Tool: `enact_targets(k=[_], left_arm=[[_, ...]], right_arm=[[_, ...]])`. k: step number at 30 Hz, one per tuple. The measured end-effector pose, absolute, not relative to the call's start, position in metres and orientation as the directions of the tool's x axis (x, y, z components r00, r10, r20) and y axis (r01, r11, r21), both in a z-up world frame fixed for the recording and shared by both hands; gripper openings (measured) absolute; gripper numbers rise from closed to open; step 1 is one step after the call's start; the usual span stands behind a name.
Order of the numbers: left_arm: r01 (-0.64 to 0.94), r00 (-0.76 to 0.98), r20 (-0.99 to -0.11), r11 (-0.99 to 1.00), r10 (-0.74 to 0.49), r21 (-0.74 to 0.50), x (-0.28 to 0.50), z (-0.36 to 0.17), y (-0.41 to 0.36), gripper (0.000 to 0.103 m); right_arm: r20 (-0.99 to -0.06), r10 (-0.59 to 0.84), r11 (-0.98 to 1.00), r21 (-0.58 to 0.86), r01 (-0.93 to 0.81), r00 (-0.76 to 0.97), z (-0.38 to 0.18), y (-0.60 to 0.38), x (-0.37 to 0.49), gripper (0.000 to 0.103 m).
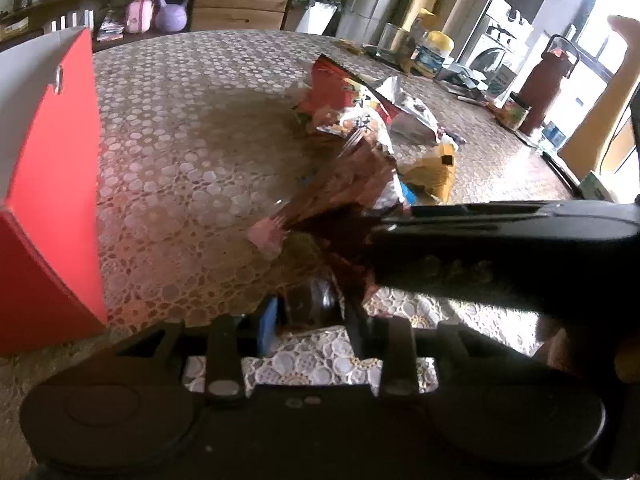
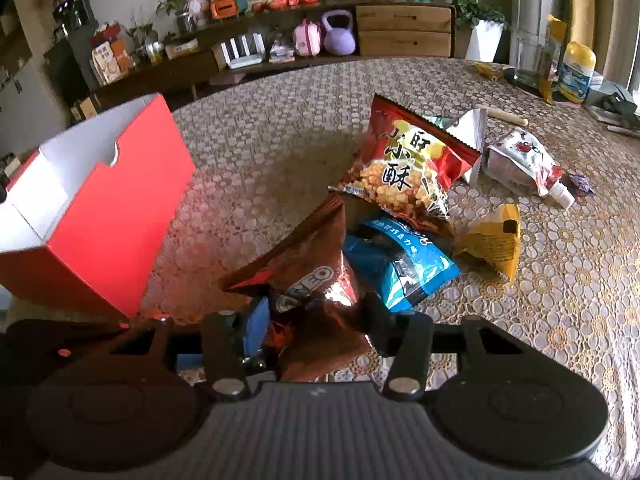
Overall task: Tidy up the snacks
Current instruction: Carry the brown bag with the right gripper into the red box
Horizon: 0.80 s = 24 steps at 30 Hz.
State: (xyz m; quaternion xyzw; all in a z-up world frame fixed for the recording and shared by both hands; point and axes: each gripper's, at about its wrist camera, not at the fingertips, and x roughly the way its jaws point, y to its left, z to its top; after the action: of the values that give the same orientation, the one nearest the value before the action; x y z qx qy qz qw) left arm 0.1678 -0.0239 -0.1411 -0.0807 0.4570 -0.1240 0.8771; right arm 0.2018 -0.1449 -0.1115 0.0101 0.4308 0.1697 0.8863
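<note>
Jaws, right gripper (image 2: 316, 316): narrowed around the brown Oreo bag (image 2: 308, 264), a blue pad at the bag's left side and a black finger at its right; the pads look to be pressing the foil, so I judge it grasped.
Jaws, left gripper (image 1: 308, 320): set around a dark, glossy part of the same bag low in its own view; the bag is between the fingers, but blur and shadow keep me from telling whether they pinch it.
Landmark: the red box (image 2: 108, 216), open-topped with a white inside, stands on the lace tablecloth (image 2: 560, 280).
Oreo bag: just right of the red box, not in it.
Other snacks: the red puffed-snack bag (image 2: 408, 168), the blue packet (image 2: 400, 268), the yellow packet (image 2: 492, 240) and the white pouch (image 2: 524, 160) all lie farther right of the box, on the cloth.
Progress: early, by my reading; the visible part of the box's interior holds nothing, and every snack seen is outside it.
Left to do: lift the Oreo bag over into the box, then the rest.
Right wrist view only: the box's open top and the bag's lettering.
Left wrist view only: the right gripper's black body crossing in at the right, and a maroon flask (image 1: 540, 92) well beyond the snacks from the box.
</note>
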Motion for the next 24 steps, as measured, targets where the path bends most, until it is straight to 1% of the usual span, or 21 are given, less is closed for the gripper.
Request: enact_targets(k=[4, 10, 24], left_arm=[[0.125, 0.553, -0.786, 0.96, -0.276, -0.25, 0.163, -0.137, -0.019, 0.033], [0.114, 0.578, -0.773, 0.964, -0.263, -0.242, 0.149, -0.12, -0.01, 0.033], [0.076, 0.659, -0.719, 0.971, -0.221, -0.228, 0.107, -0.048, 0.017, 0.033]], right_arm=[[-0.742, 0.32, 0.941, 0.175, -0.29, 0.59, -0.1, -0.146, 0.193, 0.046], [-0.715, 0.326, 0.94, 0.175, -0.293, 0.618, -0.078, -0.147, 0.175, 0.046], [-0.66, 0.342, 0.935, 0.166, -0.314, 0.669, -0.012, -0.135, 0.128, 0.046]])
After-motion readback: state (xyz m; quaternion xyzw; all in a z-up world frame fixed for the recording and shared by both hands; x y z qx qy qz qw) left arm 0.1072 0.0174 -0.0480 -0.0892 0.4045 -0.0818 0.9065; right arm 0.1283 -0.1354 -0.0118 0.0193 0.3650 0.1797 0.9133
